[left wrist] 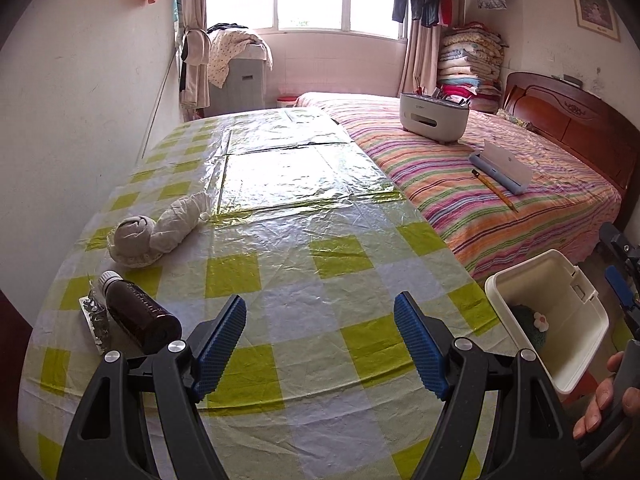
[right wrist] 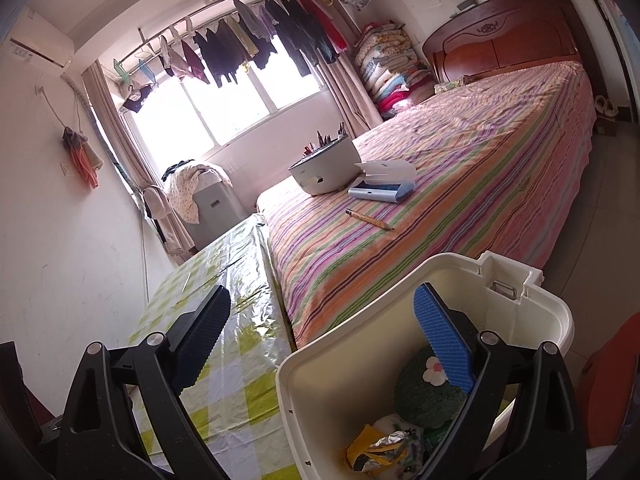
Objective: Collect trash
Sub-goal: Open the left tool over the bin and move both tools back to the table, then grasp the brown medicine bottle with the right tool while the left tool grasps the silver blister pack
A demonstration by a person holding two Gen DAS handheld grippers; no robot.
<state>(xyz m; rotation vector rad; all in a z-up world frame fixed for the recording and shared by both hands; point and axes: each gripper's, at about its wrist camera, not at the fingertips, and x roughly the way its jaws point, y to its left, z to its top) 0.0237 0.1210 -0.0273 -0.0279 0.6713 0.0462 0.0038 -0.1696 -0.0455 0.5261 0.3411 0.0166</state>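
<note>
Left wrist view: my left gripper hangs over the checked tablecloth, fingers spread wide, nothing between the blue pads. Brown bottle lies on its side just left of the left finger, white cap pointing away from me, touching a crumpled foil blister pack beside it. Farther up the cloth on the left, a rolled white cloth bundle. White bin sits off the table's right edge; a green thing with a small flower shows inside. A hand on the other handle shows at the far right.

Right wrist view: my right gripper is wide open too, holding nothing. Its right pad sits over the bin's open mouth, left finger out over the tablecloth. Inside the bin: the green flowered item, a crumpled yellow and foil wrapper, other bits I cannot make out. Beyond, the striped bed carries a white pen holder, an open blue case and a yellow pencil.
</note>
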